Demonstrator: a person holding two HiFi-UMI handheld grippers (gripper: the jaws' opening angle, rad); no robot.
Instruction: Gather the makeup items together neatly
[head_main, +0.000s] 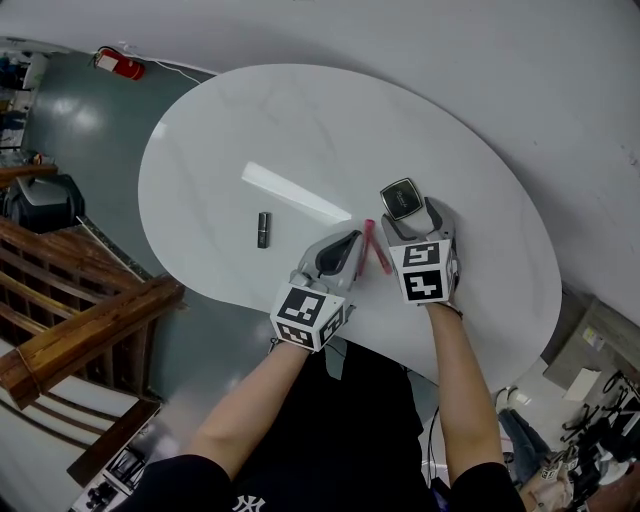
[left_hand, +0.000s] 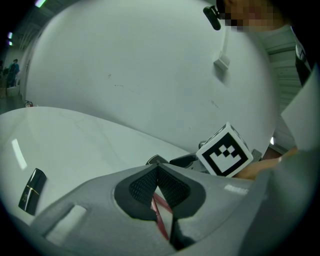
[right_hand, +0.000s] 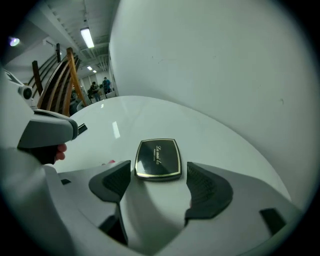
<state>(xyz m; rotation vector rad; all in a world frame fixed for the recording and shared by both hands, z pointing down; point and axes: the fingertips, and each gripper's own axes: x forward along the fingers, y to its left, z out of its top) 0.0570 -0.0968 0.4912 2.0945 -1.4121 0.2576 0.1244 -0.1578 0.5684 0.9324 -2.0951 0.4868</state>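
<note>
White tabletop (head_main: 230, 130) was seen bearing a black tube (head_main: 264, 229), laid lengthwise away from the person and left well apart from the compact (head_main: 400, 198) and pink stick (head_main: 376, 246). It was judged nearer the left gripper (head_main: 352, 240), whose jaws were closed, than the right gripper (head_main: 414, 224), whose jaws were spread wide, gripping nothing, just behind the compact.

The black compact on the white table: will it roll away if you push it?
Probably not: the compact is squarish and lies flat on the table, so it should slide, not roll. Its glossy lid and the smooth tabletop suggest it may slip easily. It looks stiff, not floppy.
</note>
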